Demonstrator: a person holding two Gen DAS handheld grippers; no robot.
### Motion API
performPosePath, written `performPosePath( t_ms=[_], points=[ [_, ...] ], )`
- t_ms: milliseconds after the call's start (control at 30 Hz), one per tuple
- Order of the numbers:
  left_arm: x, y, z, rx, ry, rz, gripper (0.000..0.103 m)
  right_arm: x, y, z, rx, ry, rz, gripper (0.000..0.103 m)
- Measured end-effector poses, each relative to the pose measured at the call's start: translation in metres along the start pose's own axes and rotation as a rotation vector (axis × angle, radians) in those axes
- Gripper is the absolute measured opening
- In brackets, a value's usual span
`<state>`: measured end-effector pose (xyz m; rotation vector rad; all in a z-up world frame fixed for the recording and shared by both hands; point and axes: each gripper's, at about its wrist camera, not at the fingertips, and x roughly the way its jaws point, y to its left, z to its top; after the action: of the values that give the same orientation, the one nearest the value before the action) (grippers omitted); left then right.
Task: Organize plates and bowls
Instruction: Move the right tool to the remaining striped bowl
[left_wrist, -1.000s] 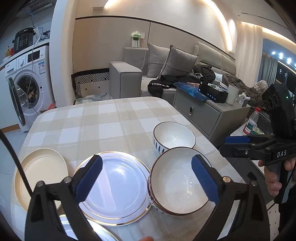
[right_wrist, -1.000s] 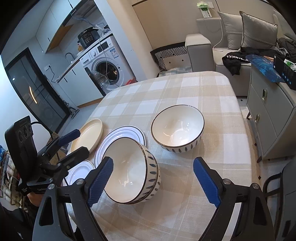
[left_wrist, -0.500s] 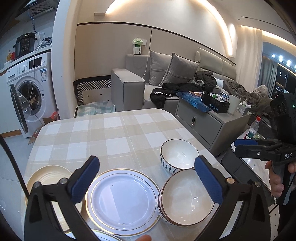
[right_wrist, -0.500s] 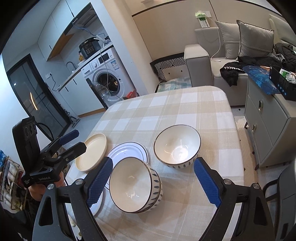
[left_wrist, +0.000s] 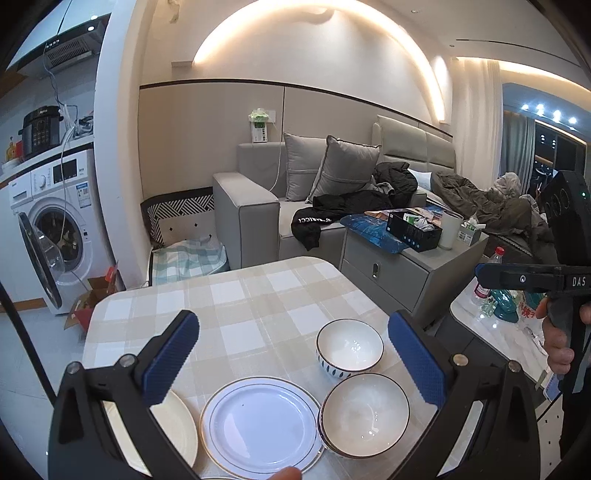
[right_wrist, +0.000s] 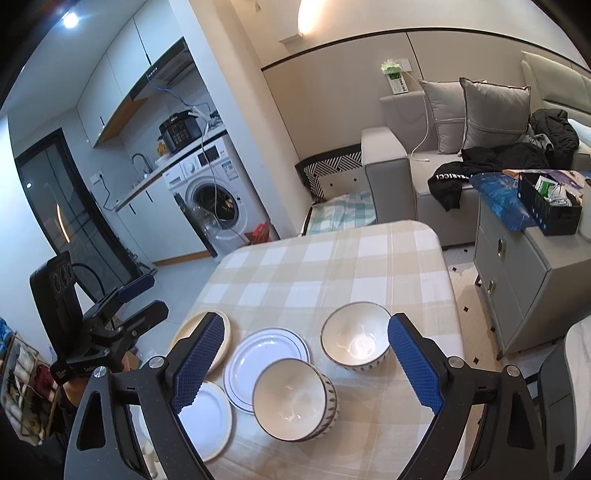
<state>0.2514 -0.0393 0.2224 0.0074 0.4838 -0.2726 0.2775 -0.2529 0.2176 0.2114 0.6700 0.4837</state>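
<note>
Left gripper (left_wrist: 293, 356): spread wide, empty, now higher above the desk (left_wrist: 258, 295) than a second ago.
Right gripper (right_wrist: 304, 363): spread, empty, likewise raised.
Stacked bowls (right_wrist: 295, 398): nested, beside the gold-rimmed plate (right_wrist: 266, 350).
Single bowl (right_wrist: 356, 341): apart, unstacked.
Implication: a placement looks finished; the lone bowl and scattered plates remain.

a grey sofa (left_wrist: 258, 214) under a lit arched wall, a washing machine (left_wrist: 59, 229) left, pale tiled floor.
</note>
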Motion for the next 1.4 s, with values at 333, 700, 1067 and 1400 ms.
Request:
performPosePath(
  t_ms=[333, 700, 1067, 1400],
  points=[
    [0.015, -0.005, 0.030, 0.006, 0.059, 0.004, 0.103, 0.006, 0.002, 0.024, -0.009, 0.040, -0.041, 0.094],
    [0.093, -0.025, 0.008, 0.033, 0.192, 0.030, 0.103, 0.057, -0.055, 0.007, 0.031, 0.134, -0.089, 0.094],
    [0.168, -0.028, -0.013, 0.075, 0.313, 0.030, 0.103, 0.123, -0.110, -0.009, 0.090, 0.225, -0.113, 0.094],
    [0.219, -0.016, -0.034, 0.064, 0.414, 0.025, 0.103, 0.173, -0.133, -0.023, 0.104, 0.291, -0.115, 0.094]
  ],
)
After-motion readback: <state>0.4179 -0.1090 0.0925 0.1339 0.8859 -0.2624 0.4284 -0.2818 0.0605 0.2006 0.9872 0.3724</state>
